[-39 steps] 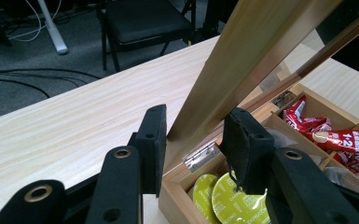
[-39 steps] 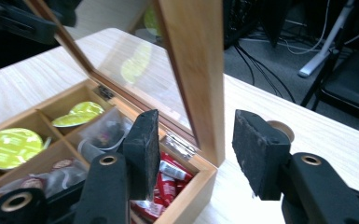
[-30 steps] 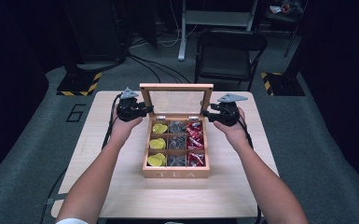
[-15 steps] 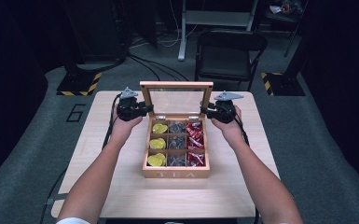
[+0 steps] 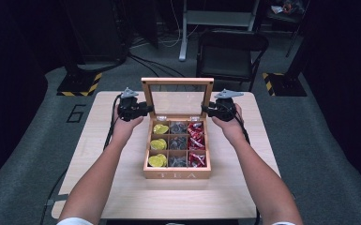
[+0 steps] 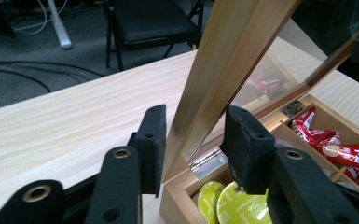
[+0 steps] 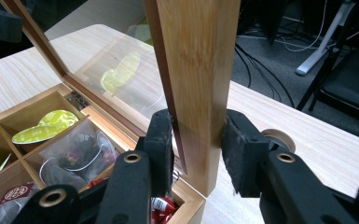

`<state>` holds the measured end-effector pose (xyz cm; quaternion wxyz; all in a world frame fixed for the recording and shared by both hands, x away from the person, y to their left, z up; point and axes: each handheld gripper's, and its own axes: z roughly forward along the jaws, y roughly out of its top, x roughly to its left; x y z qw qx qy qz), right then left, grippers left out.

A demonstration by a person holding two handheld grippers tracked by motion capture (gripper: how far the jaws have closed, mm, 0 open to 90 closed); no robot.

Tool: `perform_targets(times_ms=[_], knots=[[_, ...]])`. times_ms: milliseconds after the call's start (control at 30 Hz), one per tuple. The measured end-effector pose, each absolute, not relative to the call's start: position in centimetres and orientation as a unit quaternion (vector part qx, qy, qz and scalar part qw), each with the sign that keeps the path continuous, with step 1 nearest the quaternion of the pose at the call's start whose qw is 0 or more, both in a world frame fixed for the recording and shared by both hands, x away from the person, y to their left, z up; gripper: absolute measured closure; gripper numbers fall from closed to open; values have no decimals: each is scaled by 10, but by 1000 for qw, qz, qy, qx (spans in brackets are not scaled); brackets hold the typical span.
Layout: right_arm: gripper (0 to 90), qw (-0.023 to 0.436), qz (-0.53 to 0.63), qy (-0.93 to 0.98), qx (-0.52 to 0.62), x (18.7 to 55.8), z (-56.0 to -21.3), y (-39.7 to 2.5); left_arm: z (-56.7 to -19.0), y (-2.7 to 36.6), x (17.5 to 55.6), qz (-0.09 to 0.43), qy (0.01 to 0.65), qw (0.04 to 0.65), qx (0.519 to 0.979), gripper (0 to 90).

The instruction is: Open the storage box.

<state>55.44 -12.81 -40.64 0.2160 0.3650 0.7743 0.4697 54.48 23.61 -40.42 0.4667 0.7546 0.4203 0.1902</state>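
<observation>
A wooden tea box (image 5: 177,174) sits mid-table with its glass lid (image 5: 177,81) standing upright. Yellow-green capsules (image 5: 158,144) fill its left column, grey tea bags (image 5: 178,143) the middle and red packets (image 5: 196,143) the right. My left gripper (image 5: 146,110) clasps the lid's left frame edge. In the left gripper view that gripper (image 6: 193,135) has the frame (image 6: 214,70) between its pads, just above the hinge (image 6: 207,163). My right gripper (image 5: 207,110) clasps the right frame edge. The right gripper view has this gripper (image 7: 198,135) pressed on both sides of the wooden frame (image 7: 198,56).
The light wooden table (image 5: 122,187) has bare surface on all sides of the box. A black folding chair (image 5: 232,47) stands behind the far edge. Cables trail from both grippers over the table, and dark floor surrounds it.
The right gripper has shifted slightly inward onto the lid's edge. The lid, the box and the left gripper stay where they were.
</observation>
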Motion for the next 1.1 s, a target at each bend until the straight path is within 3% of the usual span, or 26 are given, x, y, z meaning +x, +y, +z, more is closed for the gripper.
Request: perform_targets(times_ms=[300, 1100], knots=[[644, 205, 461, 775, 380, 558, -403, -126, -404, 246, 543, 182, 449, 451, 750, 565], [658, 181, 448, 778, 401, 576, -399, -126, -413, 249, 500, 170, 426, 434, 775, 559]])
